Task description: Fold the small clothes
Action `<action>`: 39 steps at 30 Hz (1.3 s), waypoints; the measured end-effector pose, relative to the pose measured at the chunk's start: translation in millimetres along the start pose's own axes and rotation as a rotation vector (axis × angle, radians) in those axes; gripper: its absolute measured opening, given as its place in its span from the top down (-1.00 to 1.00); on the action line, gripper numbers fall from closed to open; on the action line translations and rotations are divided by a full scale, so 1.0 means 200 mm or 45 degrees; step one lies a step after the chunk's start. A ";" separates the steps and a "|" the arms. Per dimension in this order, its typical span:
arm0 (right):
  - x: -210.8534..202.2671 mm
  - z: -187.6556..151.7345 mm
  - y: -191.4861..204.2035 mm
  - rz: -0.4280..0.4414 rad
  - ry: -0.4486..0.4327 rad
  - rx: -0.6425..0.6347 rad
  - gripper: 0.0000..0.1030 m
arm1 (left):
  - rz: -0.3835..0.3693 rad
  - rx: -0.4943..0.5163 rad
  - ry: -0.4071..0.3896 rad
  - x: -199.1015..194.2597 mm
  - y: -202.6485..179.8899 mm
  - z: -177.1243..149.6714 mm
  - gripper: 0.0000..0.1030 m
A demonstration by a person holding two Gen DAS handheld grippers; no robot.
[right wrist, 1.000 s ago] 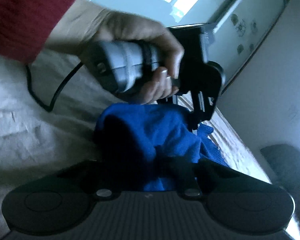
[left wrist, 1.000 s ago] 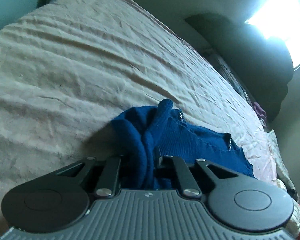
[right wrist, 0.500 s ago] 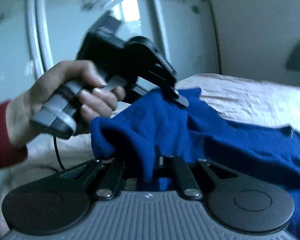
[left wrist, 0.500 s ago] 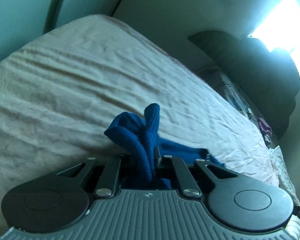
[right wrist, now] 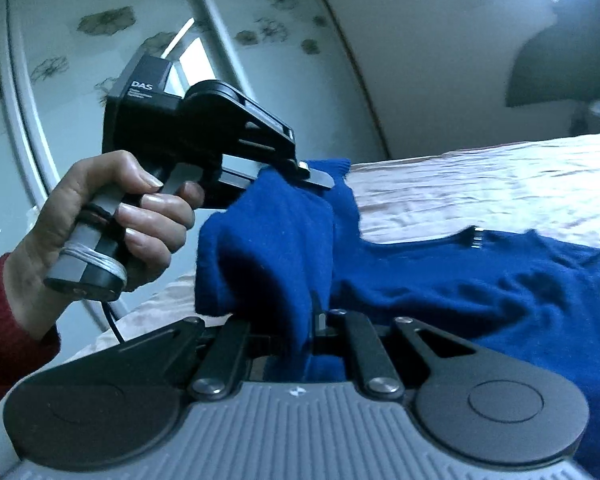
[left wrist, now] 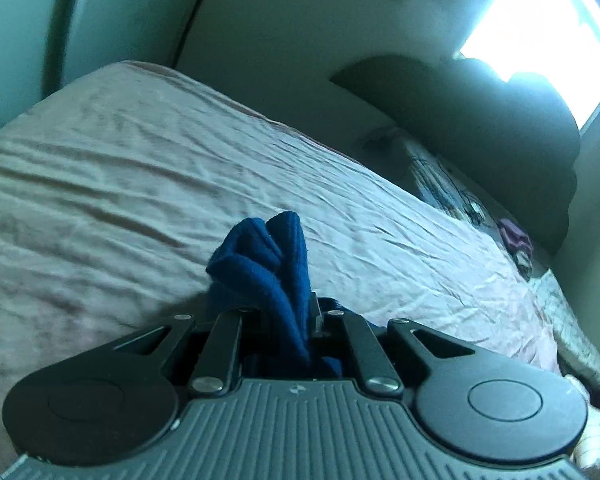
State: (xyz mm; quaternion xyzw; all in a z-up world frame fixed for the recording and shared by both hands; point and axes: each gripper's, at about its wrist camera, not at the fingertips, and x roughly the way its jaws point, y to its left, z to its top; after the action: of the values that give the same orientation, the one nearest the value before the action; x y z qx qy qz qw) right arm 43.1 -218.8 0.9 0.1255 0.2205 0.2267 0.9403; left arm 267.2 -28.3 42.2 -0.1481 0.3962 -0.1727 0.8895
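A small dark blue knit sweater [right wrist: 480, 280] lies partly on the bed, with one end lifted. My left gripper [left wrist: 296, 320] is shut on a bunched fold of the blue sweater [left wrist: 268, 264], which sticks up between its fingers. In the right wrist view the left gripper [right wrist: 312, 174] holds the raised edge up, gripped by a hand in a red sleeve. My right gripper [right wrist: 312, 320] is shut on another fold of the same raised edge, close below the left one.
The bed [left wrist: 120, 184] has a wrinkled pale pink sheet. A dark rounded headboard or cushion [left wrist: 480, 128] stands at the far end under a bright window. Loose clothes [left wrist: 516, 240] lie at the bed's right edge. Wardrobe doors with flower prints [right wrist: 80, 40] stand behind the left gripper.
Both grippers have lifted the held edge of the sweater higher off the bed. The right wrist view has swung so the sweater's body now stretches out to the right.
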 end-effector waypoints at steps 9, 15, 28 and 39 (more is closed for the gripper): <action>-0.15 -0.02 -0.17 -0.073 -0.034 0.068 0.84 | 0.010 0.134 0.018 0.16 -0.27 -0.09 0.81; -0.22 -0.05 -0.27 -0.115 -0.044 0.113 0.84 | 0.011 0.230 0.054 0.29 -0.44 -0.17 0.81; -0.33 -0.15 -0.48 -0.182 -0.009 0.266 0.84 | 0.077 0.392 0.145 0.58 -0.66 -0.38 0.81; -0.34 -0.17 -0.49 -0.171 -0.006 0.295 0.84 | 0.117 0.446 0.133 0.61 -0.71 -0.42 0.81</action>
State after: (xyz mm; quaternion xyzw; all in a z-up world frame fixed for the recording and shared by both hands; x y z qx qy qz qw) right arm 9.6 -332.0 -38.3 0.2187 0.2510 0.1358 0.9331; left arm 253.6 -218.3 -34.9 0.0364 0.4120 -0.2056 0.8869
